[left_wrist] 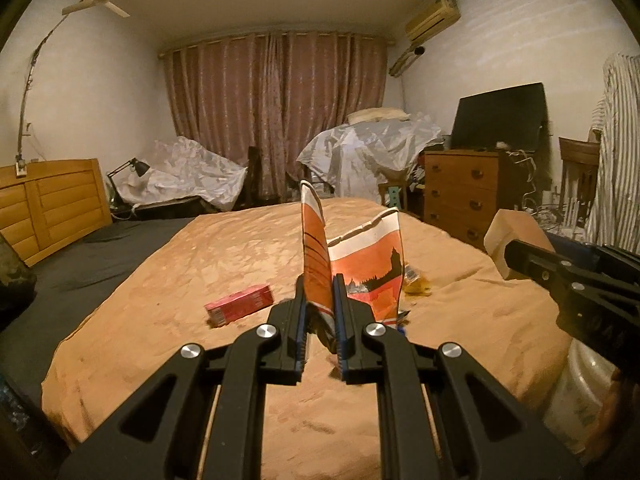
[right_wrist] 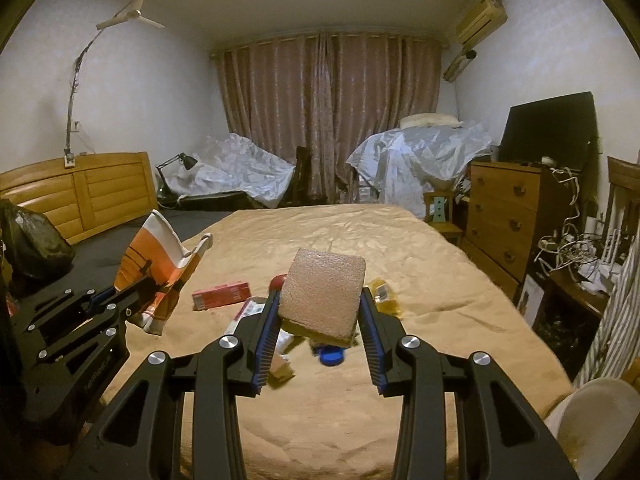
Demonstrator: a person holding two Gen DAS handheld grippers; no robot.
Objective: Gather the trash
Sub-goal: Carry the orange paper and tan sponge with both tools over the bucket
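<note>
right gripper (right_wrist: pixel 320 316): pads clamped on a brown sponge (right_wrist: pixel 323 294), held above the bed (right_wrist: pixel 440 280)
left gripper (right_wrist: pixel 120 300): at the bed's left edge, pinching an orange-and-white bag (right_wrist: pixel 160 256)
red box (right_wrist: pixel 221 295): lying flat toward the bed's left side
blue cap (right_wrist: pixel 331 357): on the bedspread beneath the sponge
yellow wrapper (right_wrist: pixel 385 294): just right of the sponge

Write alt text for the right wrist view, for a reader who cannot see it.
The right gripper holds a brown sponge block between its blue-padded fingers above a tan bedspread. At left, the left gripper clamps an orange-and-white snack bag. A red carton, a yellow wrapper and a blue cap lie on the bed.
</note>
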